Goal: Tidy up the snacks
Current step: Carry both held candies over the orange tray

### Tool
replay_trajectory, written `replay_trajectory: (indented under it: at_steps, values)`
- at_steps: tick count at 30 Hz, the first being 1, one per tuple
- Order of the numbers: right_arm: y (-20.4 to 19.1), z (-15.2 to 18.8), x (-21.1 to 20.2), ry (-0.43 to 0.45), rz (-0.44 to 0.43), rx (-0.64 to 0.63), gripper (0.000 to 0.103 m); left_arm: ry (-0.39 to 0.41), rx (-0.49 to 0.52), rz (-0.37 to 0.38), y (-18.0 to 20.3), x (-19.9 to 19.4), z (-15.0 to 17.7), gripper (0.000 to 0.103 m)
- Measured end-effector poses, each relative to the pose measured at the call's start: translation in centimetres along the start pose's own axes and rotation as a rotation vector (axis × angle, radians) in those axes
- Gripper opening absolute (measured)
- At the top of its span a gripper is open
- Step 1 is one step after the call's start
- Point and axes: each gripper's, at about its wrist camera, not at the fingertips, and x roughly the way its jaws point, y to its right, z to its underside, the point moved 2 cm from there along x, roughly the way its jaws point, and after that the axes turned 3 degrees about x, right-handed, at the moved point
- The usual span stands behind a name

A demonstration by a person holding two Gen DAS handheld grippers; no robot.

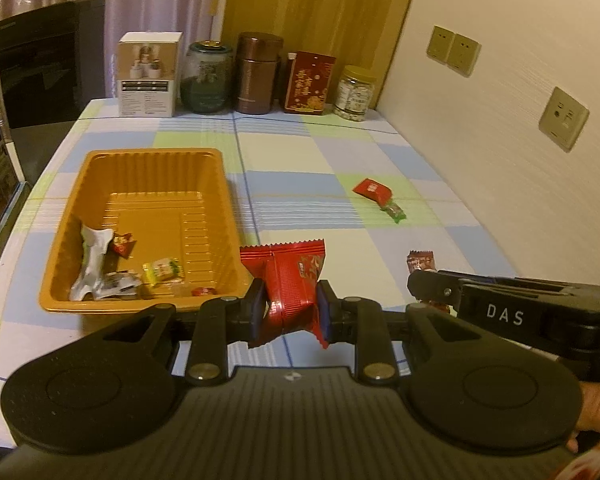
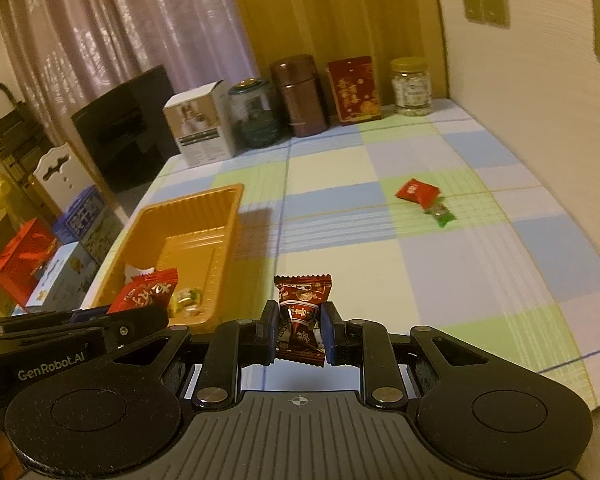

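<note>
Beside the ribbed orange plastic tray (image 1: 140, 216), left gripper (image 1: 290, 306) pinches a bright red foil snack packet (image 1: 288, 280); right gripper (image 2: 300, 330) clamps a dark-red wrapped candy (image 2: 302, 312). Carry each over the rim before releasing, one at a time.

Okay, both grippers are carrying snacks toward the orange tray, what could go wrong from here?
1. The left gripper pinches the red packet near its lower end, so it may pivot or slip out short of the orange tray.
2. The right gripper with its dark red candy travels close beside the left; they could collide at the tray.
3. The small red packet and green candy far out on the tablecloth could be overlooked.
</note>
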Motion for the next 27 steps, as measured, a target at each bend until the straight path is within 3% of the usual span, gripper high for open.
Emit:
replay_trajectory:
  at_steps: [27]
  values:
    - [-5.3, -0.9, 6.0, -0.063, -0.083, -0.075, 0.023, -0.006, -0.084, -0.093, -7.6, 1.3, -0.8, 0.024]
